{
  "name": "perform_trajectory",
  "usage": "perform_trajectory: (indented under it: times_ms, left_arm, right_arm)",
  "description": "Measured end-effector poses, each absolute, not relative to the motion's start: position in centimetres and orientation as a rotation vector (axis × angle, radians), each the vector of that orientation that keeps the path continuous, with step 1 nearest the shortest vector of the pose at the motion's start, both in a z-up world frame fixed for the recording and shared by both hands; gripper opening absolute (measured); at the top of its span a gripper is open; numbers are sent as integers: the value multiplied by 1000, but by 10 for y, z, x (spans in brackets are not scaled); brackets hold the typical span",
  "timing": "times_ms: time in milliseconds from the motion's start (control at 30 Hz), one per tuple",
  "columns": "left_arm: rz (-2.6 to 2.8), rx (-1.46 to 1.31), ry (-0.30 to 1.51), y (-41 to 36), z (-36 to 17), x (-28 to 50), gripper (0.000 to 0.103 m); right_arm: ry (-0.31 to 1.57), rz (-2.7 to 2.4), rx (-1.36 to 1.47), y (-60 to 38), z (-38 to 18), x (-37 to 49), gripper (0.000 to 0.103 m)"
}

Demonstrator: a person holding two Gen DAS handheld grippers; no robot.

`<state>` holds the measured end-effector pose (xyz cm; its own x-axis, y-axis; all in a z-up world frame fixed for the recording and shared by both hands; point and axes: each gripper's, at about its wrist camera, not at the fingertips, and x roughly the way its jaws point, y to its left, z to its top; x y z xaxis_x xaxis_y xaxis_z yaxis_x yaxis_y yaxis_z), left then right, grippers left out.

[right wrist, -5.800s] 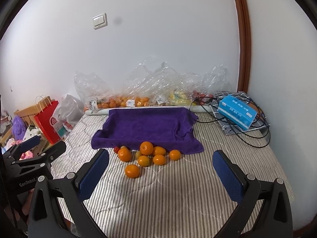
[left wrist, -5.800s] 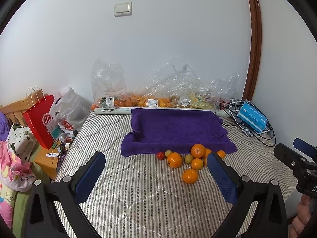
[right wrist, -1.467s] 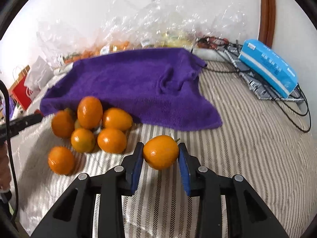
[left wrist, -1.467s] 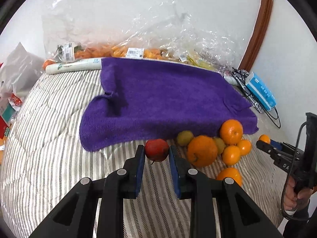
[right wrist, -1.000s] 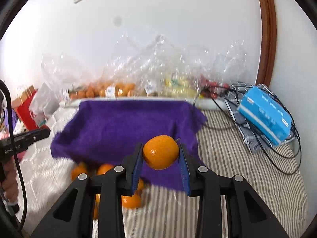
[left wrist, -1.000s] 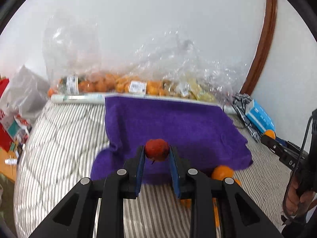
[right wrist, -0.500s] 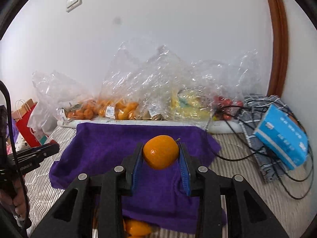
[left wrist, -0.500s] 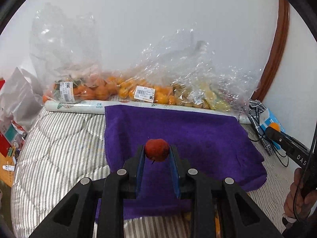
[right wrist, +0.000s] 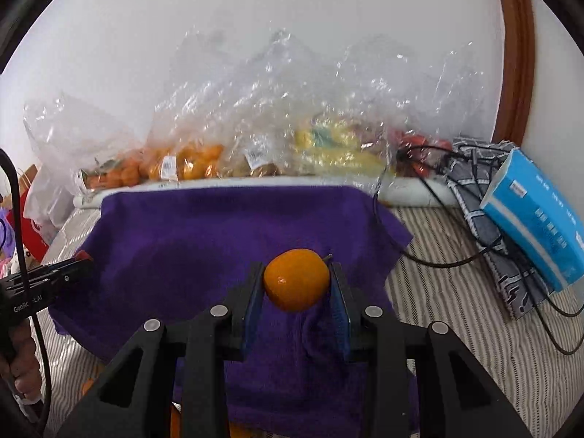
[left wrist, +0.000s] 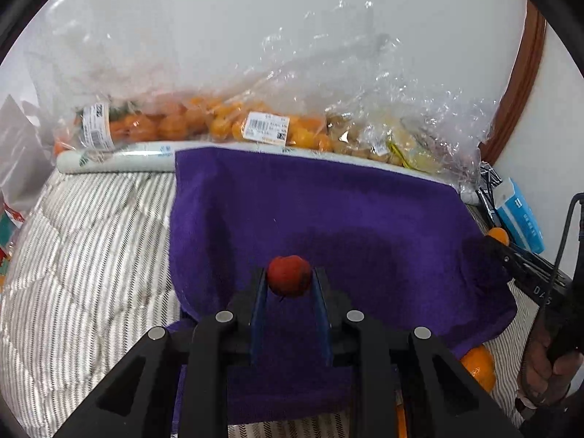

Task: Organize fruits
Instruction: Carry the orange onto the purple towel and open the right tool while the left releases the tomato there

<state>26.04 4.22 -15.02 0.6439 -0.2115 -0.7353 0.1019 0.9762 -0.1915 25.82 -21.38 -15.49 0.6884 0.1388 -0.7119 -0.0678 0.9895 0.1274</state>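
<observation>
In the left wrist view, the left gripper (left wrist: pixel 289 286) pinches a small red fruit (left wrist: pixel 289 276) in near-closed fingers above the purple towel (left wrist: pixel 328 219); released from here, it could roll down the towel's slope to the striped bed (left wrist: pixel 91 241). In the right wrist view, the right gripper (right wrist: pixel 296 286) clamps an orange (right wrist: pixel 296 279) over that towel's right part, and a squeeze so near the fingertips could let it squirt free.

A fuzzy matt purple towel (left wrist: pixel 328 211) lies on quilted striped cloth bedding (left wrist: pixel 91 241), beside crinkled glossy clear plastic bags (right wrist: pixel 292 109).
</observation>
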Motion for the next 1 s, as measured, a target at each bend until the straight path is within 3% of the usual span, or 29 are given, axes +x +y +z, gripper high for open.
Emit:
perform_trajectory:
  times_ms: [1000]
  left_arm:
    - [-167, -98, 907, 36, -167, 269, 24]
  right_arm:
    - [866, 134, 80, -205, -171, 264, 36]
